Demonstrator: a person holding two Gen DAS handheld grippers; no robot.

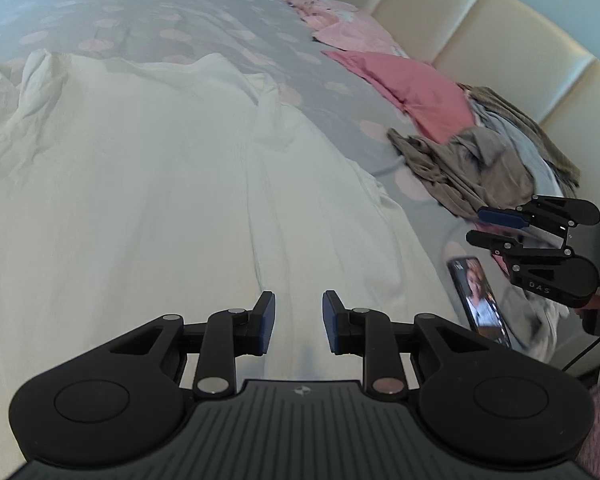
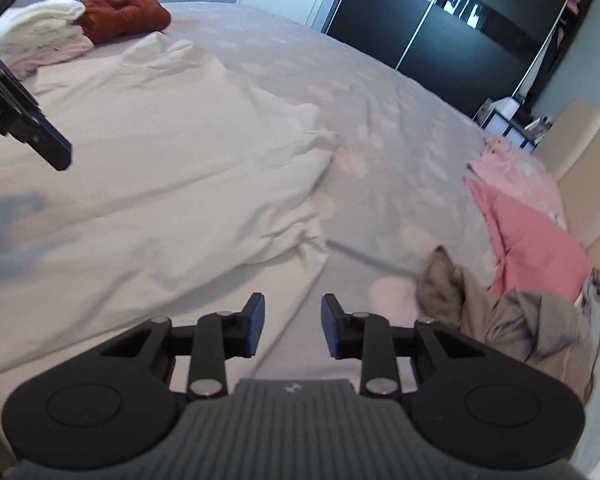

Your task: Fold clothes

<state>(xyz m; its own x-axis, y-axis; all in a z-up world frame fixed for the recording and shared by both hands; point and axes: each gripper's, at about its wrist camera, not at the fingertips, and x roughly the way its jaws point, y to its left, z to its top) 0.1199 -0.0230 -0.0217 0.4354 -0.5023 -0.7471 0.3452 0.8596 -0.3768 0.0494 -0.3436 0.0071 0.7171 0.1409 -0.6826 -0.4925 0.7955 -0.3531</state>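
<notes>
The white garment (image 1: pixel 148 184) is lying spread across the grey spotted bed (image 1: pixel 204 12), still rumpled along its far edge, with a loose flap (image 2: pixel 300 148) bunching toward the right. The left gripper (image 1: pixel 299 322) is hovering over the near part of the cloth, its jaws standing apart with nothing between them; the right gripper (image 2: pixel 293 326) is hanging just off the cloth's right edge, jaws likewise parted and empty. A phone (image 1: pixel 480 300) is lying on the bed beside the garment, a brown heap (image 1: pixel 464 168) of unfolded clothes is waiting near the pink pillow (image 1: pixel 412 96), and folded pieces (image 2: pixel 40 28) are sitting at the far corner. The step in hand is probably picking fresh grip points for a fold, though motion blur is making the near hem hard to read. To do it well, both grippers should be pinching matching corners on one edge, catching a single layer only, lifting together and keeping the cloth taut so the fold is landing square, well clear of the phone
</notes>
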